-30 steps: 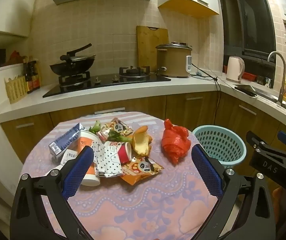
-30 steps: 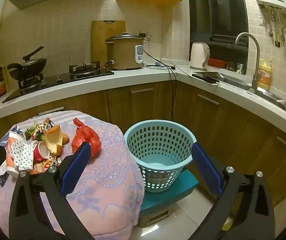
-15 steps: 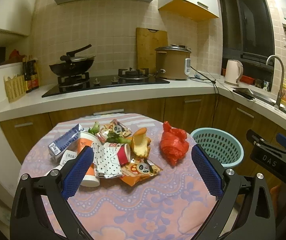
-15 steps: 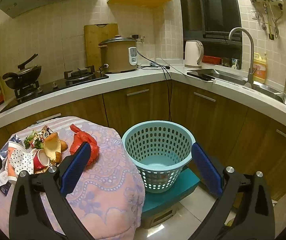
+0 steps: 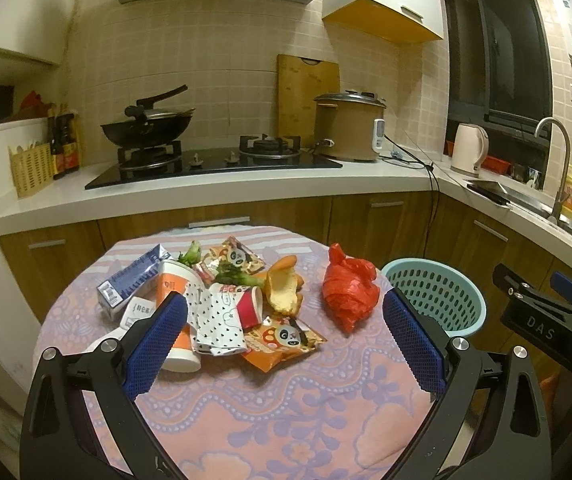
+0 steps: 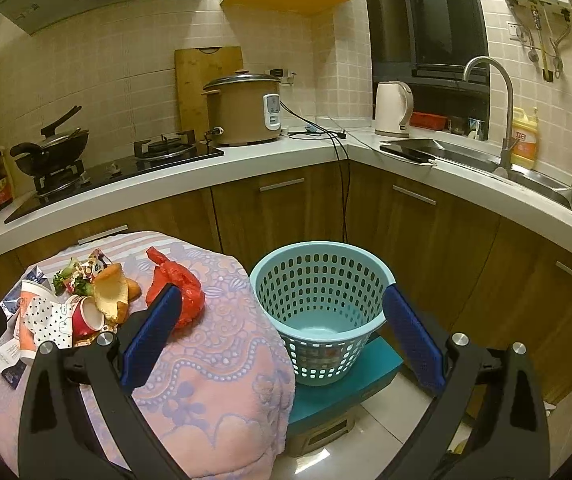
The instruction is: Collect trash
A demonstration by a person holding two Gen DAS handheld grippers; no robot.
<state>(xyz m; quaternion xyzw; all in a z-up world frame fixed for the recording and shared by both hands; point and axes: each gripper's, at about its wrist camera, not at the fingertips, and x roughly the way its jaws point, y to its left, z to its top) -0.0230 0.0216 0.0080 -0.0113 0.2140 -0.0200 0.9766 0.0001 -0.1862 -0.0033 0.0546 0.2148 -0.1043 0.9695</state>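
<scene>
Trash, a crumpled red plastic bag [image 5: 349, 295], lies near the table's [image 5: 286, 412] right edge: light, soft, best pinched at its bunched top. Both grippers [image 5: 284, 340] [image 6: 278, 334] gape empty.

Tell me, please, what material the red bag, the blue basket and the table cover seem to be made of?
Red bag: probably thin plastic film; it is crumpled, knotted and slightly glossy.
Blue basket: likely moulded rigid plastic; smooth matte walls with even rows of holes.
Table cover: seems to be a soft fabric, perhaps fleece; it drapes over the edge in rounded folds with a printed pattern.
</scene>
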